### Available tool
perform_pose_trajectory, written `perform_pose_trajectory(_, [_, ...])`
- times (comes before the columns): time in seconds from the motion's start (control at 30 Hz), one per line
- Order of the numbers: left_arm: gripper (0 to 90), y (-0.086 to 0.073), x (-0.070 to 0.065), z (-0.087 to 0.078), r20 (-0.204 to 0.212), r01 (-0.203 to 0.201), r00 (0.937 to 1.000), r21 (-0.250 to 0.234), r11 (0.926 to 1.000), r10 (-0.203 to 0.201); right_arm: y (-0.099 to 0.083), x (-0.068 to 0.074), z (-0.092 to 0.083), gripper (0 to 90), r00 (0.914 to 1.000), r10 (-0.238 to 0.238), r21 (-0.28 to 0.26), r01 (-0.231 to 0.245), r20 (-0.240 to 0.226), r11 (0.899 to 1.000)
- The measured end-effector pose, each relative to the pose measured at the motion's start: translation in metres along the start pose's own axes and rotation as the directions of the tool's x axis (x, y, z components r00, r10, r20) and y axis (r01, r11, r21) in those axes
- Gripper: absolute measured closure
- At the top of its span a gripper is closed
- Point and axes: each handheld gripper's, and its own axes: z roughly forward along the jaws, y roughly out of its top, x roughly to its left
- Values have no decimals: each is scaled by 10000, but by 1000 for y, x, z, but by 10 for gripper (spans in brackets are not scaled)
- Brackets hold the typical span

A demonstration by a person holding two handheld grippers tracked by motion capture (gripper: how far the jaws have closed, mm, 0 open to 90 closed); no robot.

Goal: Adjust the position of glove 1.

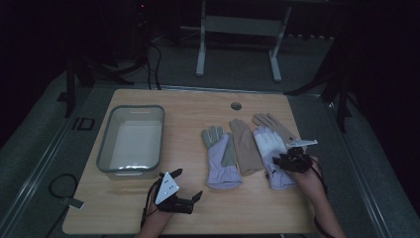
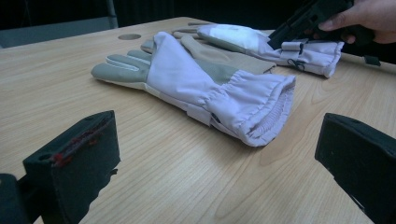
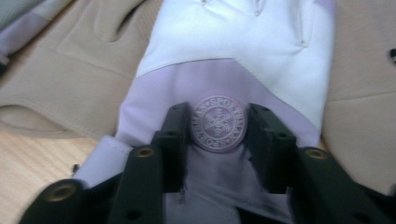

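Several gloves lie side by side on the wooden table [image 1: 124, 208]. A lilac and white glove [image 1: 270, 144] lies at the right, partly on a beige glove [image 1: 272, 123]. My right gripper [image 1: 278, 159] is down on it. In the right gripper view this gripper [image 3: 218, 135] is open, its jaws either side of the round snowflake badge [image 3: 218, 122] on the lilac back of the glove [image 3: 233, 42]. Left of it lie another beige glove [image 1: 246, 146] and a lilac and grey glove [image 1: 221, 158]. My left gripper [image 1: 187, 183] rests open near the front edge, facing that glove's cuff [image 2: 261, 107].
A grey plastic bin [image 1: 105, 148] stands on the left half of the table, nothing visible inside. A round cable hole [image 1: 236, 106] sits near the far edge. Bare wood lies between the bin and the gloves. A person's hand [image 2: 369, 16] holds the right gripper.
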Motion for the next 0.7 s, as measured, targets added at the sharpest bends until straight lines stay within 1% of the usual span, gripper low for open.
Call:
perform_pose_trajectory(0.17, [0, 0, 0, 0, -11, -1, 10000, -12, 10000, 1, -3, 3, 1, 649, 9999, 115, -162, -114, 110, 9998])
perform_pose_trajectory(0.2, [0, 0, 0, 0, -20, -8, 10000, -18, 10000, 8, -4, 4, 1, 671, 9998, 102, -170, -100, 157, 9998])
perform_pose_trajectory(0.23, [0, 0, 0, 0, -23, -5, 10000, -19, 10000, 5, -4, 6, 0, 711, 9995, 153, -192, -148, 261, 9997])
perform_pose_trajectory(0.3, [0, 0, 0, 0, -33, 22, 10000, -33, 10000, -22, -4, 12, 0, 750, 9987, 80, -211, -70, 510, 9998])
perform_pose_trajectory(0.33, [0, 0, 0, 0, -33, 29, 10000, -38, 10000, -29, -3, 13, -1, 759, 9982, 52, -211, -39, 605, 9998])
perform_pose_trajectory(0.37, [0, 0, 0, 0, -33, 29, 10000, -38, 10000, -29, -3, 13, -1, 759, 9982, 52, -211, -39, 605, 9998])
perform_pose_trajectory(0.43, [0, 0, 0, 0, -43, 41, 10000, -40, 10000, -41, -3, 16, -3, 779, 9964, 137, -315, -111, 842, 9994])
perform_pose_trajectory(0.47, [0, 0, 0, 0, -49, 37, 10000, -37, 10000, -37, -3, 16, -4, 783, 9961, 248, -365, -218, 850, 9991])
perform_pose_trajectory(0.53, [0, 0, 0, 0, -52, 33, 10000, -33, 10000, -34, -4, 14, -9, 789, 9962, 510, -467, -478, 700, 9978])
perform_pose_trajectory(0.6, [0, 0, 0, 0, -50, 22, 10000, -28, 10000, -23, -3, 14, -12, 793, 9961, 596, -490, -564, 656, 9972])
perform_pose_trajectory(0.63, [0, 0, 0, 0, -50, 27, 10000, -27, 10000, -27, -2, 13, -19, 797, 9962, 679, -548, -649, 547, 9964])
perform_pose_trajectory(0.67, [0, 0, 0, 0, -50, 29, 10000, -27, 10000, -29, -2, 13, -22, 799, 9957, 754, -598, -721, 538, 9956])
perform_pose_trajectory(0.7, [0, 0, 0, 0, -52, 29, 10000, -27, 10000, -30, -1, 14, -26, 799, 9960, 724, -617, -691, 521, 9957])
